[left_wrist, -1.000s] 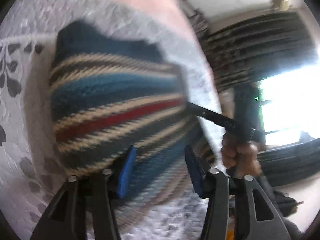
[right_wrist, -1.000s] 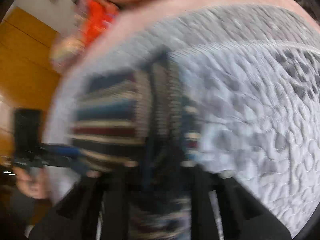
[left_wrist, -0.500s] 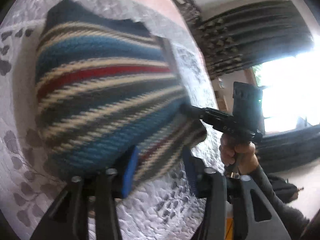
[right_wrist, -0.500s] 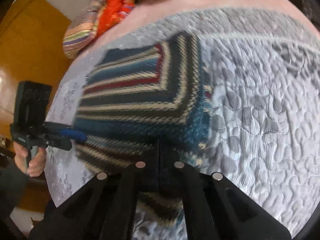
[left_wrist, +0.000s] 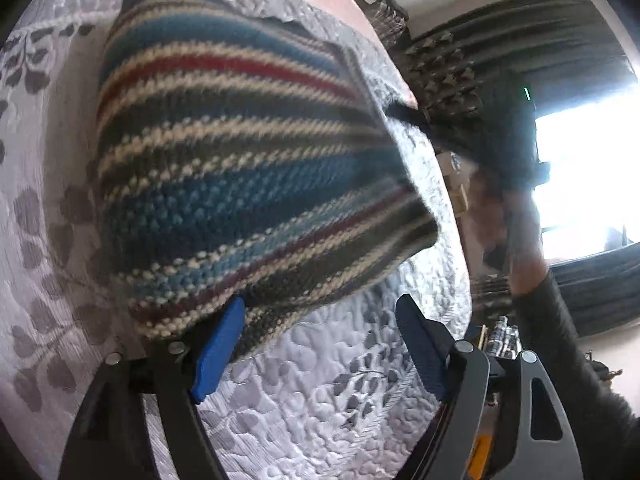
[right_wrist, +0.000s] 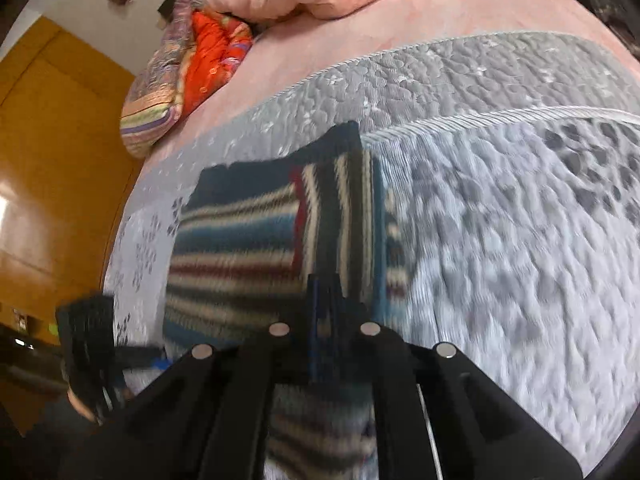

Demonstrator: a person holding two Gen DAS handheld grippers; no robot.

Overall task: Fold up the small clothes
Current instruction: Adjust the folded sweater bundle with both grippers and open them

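- The bed [right_wrist: 400,12], pink, fills the top of the right wrist view.
- A grey quilted bedspread [left_wrist: 320,400] with a leaf pattern covers the bed and takes up the lower half of both views.
- The striped knitted garment [left_wrist: 240,168], in blue, cream, red and dark bands, lies folded on the bedspread, centre left in the left wrist view.
- A heap of orange and striped bedding [right_wrist: 188,64] sits upper left in the right wrist view.
- The left tongs [left_wrist: 320,336] stand open at bottom centre, one blue pad at the garment's near edge.
- The right tongs [right_wrist: 324,320] are closed, pinching the garment's near edge at lower centre.
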